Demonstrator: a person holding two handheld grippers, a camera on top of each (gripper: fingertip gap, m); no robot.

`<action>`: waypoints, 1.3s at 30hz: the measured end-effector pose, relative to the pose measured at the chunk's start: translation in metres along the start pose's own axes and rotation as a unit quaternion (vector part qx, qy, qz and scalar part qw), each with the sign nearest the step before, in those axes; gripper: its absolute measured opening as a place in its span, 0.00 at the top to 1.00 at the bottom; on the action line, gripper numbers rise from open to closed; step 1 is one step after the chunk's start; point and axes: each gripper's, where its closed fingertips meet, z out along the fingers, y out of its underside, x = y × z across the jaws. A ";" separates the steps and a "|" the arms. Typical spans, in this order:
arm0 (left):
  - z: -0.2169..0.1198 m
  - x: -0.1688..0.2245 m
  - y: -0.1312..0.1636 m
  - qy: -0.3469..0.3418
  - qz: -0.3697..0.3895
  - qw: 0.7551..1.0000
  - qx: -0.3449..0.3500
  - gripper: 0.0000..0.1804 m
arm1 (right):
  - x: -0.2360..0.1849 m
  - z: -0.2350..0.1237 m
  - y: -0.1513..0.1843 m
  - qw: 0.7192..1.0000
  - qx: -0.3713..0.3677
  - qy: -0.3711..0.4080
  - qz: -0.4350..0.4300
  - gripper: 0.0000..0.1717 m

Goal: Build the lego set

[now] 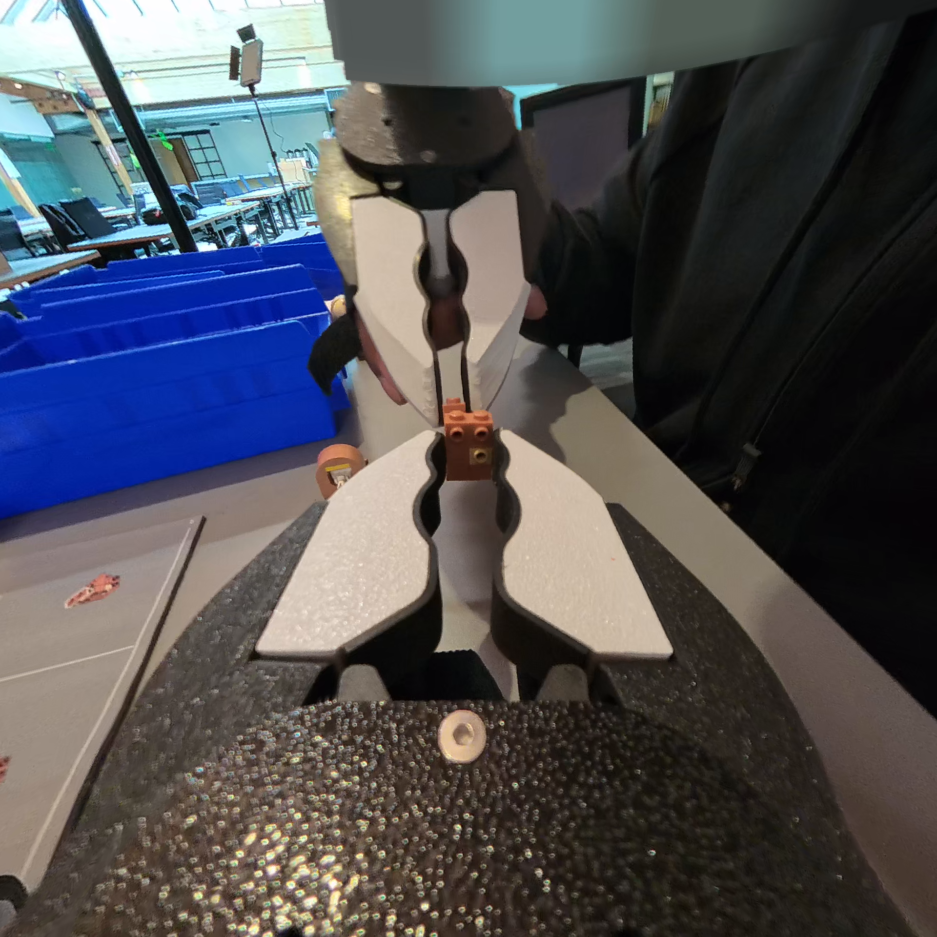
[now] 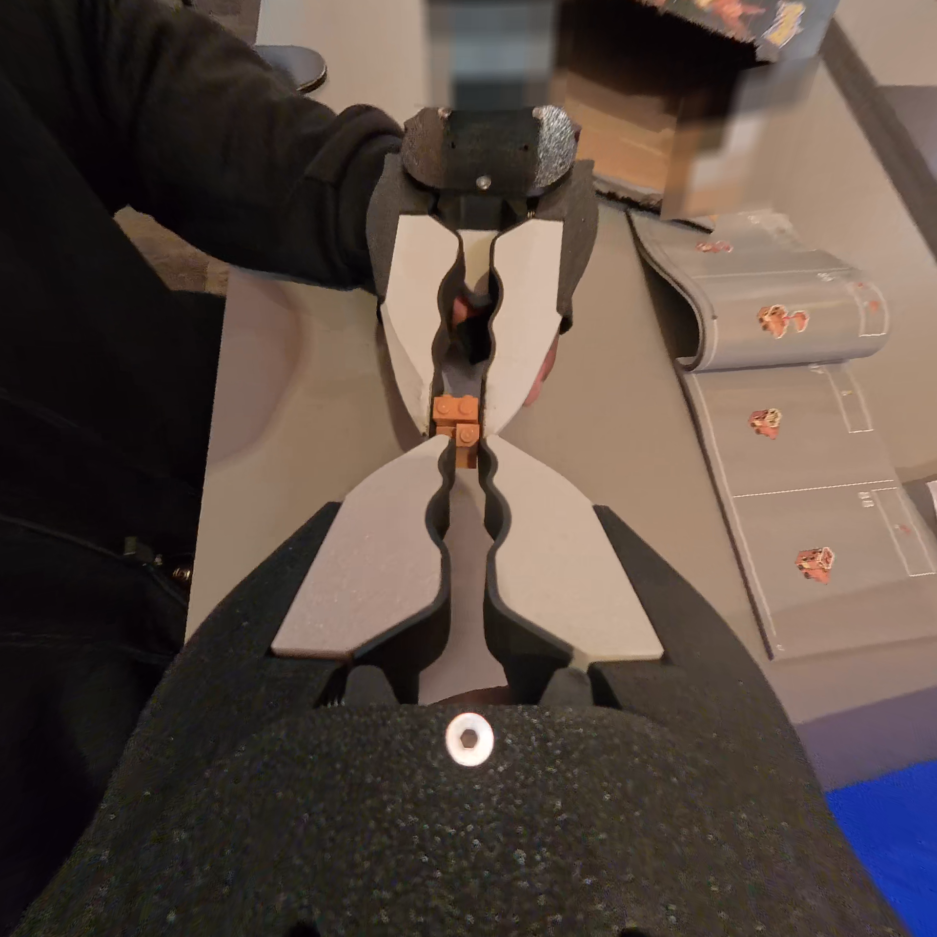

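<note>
Left hand-held gripper (image 1: 469, 459) at frame centre, narrowly open, clamped on brown brick (image 1: 469, 451); right hand-held gripper (image 2: 464, 456), nearly closed, pinching small brick (image 2: 466, 446) against it, above grey surface (image 1: 634, 456). Blue bins (image 1: 167, 365) at left.

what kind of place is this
Probably a large open workspace or lab: a grey table beside rows of blue bins, a light on a stand, and more tables with chairs behind.
</note>
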 end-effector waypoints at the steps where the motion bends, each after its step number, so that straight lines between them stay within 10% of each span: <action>1: 0.001 0.001 0.001 -0.001 0.005 1.000 -0.006 0.91 | -0.001 0.000 0.002 1.000 -0.010 -0.005 -0.003 0.96; 39: -0.005 -0.011 -0.003 -0.025 -0.025 0.999 0.016 0.91 | 0.013 0.002 -0.004 1.000 -0.003 -0.020 0.005 0.92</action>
